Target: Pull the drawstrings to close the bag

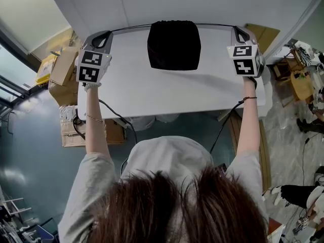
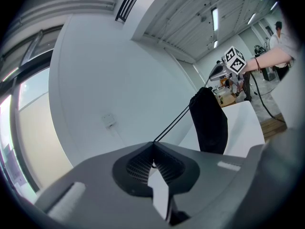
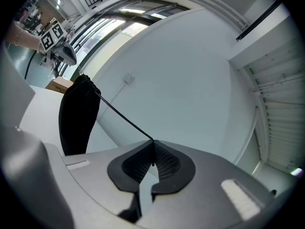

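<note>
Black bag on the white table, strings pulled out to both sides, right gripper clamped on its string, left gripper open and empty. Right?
No: the left gripper is shut on its drawstring too, as the left gripper view shows. The rest stands.

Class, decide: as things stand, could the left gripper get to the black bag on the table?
Probably yes: bare table lies between left gripper and black bag, though its fingers are shut on the taut drawstring.
</note>
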Demonstrator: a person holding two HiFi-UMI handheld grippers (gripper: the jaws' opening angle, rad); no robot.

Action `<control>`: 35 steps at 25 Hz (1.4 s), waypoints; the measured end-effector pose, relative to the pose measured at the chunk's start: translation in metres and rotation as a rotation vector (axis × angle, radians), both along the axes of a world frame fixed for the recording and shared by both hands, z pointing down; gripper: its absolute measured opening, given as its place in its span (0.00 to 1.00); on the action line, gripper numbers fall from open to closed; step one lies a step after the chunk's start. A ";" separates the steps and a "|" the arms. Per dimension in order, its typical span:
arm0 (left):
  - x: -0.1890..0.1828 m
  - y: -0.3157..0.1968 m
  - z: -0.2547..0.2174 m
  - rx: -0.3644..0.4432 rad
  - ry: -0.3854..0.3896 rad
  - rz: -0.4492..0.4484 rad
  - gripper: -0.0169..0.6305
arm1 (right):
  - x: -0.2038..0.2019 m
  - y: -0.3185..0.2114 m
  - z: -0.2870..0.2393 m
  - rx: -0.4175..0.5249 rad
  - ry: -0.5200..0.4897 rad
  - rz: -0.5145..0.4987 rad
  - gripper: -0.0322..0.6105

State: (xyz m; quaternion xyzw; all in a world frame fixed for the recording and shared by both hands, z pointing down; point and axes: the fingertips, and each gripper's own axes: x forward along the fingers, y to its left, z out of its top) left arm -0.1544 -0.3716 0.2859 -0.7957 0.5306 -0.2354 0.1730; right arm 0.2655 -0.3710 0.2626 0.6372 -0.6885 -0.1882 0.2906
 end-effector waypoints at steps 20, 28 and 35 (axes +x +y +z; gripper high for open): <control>-0.005 -0.001 0.002 0.002 0.026 -0.033 0.03 | 0.004 0.003 0.006 -0.004 0.003 0.006 0.07; -0.004 -0.001 -0.002 0.011 0.025 -0.028 0.03 | 0.005 0.003 0.002 0.011 0.006 0.006 0.07; -0.005 0.001 -0.005 0.019 0.028 -0.027 0.03 | 0.005 0.004 -0.002 0.026 0.009 0.002 0.07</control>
